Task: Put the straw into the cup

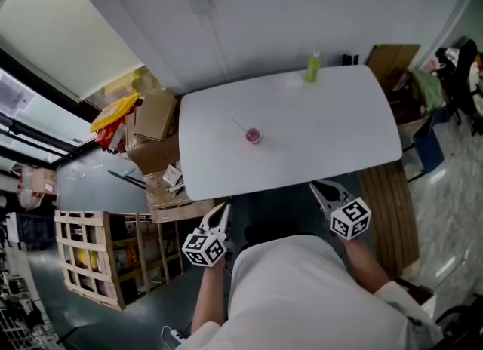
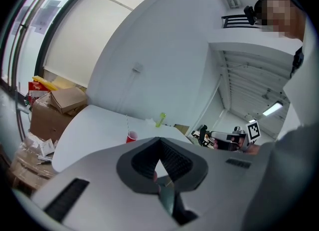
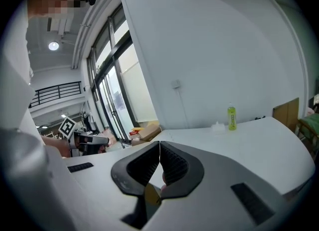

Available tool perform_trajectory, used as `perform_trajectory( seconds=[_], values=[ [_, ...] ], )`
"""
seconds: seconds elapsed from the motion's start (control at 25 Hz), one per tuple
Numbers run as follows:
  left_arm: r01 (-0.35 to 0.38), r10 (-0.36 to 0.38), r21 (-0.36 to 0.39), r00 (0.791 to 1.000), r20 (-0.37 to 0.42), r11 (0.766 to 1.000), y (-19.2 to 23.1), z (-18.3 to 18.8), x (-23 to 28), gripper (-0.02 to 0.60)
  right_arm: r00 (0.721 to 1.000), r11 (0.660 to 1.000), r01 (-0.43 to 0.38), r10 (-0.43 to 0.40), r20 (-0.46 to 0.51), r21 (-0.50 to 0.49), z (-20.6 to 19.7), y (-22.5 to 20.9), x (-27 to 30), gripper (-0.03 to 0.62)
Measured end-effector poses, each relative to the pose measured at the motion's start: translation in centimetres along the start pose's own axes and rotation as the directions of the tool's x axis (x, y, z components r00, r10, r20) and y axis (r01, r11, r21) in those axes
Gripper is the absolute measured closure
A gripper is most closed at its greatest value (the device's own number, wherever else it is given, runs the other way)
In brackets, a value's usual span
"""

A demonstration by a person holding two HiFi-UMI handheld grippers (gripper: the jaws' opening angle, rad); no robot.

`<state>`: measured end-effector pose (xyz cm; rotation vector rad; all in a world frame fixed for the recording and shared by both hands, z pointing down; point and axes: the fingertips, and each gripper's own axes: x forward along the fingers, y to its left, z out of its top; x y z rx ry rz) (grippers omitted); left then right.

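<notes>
A small red cup (image 1: 253, 136) stands near the middle of the white table (image 1: 332, 137). A thin pale straw (image 1: 238, 124) slants up from the cup's rim and appears to stand in it. The left gripper view shows the same cup (image 2: 131, 136) and straw (image 2: 127, 124) far ahead. My left gripper (image 1: 224, 207) hangs short of the table's near edge, shut and empty, its jaws meeting tip to tip (image 2: 159, 139). My right gripper (image 1: 317, 186) is at the near edge on the right, shut too with nothing between its jaws (image 3: 159, 143).
A green bottle (image 1: 312, 67) stands at the table's far edge. Cardboard boxes (image 1: 155, 118) and clutter lie left of the table, with a wooden crate (image 1: 83, 254) below them. A wooden board (image 1: 389, 213) leans at the right, and a person's torso (image 1: 302, 296) fills the bottom.
</notes>
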<state>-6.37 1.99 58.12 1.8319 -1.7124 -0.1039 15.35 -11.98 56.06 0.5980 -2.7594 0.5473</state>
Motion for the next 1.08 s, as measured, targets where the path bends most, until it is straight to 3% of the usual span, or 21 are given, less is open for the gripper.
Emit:
perform_trajectory(
  seconds=[0.52, 1.08],
  values=[
    [0.061, -0.061, 0.032, 0.998, 0.000, 0.998, 1.1, 3.3, 0.9, 0.580, 0.999, 0.999, 0.037, -0.037, 0.017, -0.008, 1.7, 0.7, 2.4, 0.559],
    [0.054, -0.055, 0.013, 0.998, 0.014, 0.998, 1.4, 3.5, 1.0, 0.580, 1.000, 0.999, 0.024, -0.023, 0.016, -0.028, 2.6, 0.9, 3.0, 0.559]
  ],
)
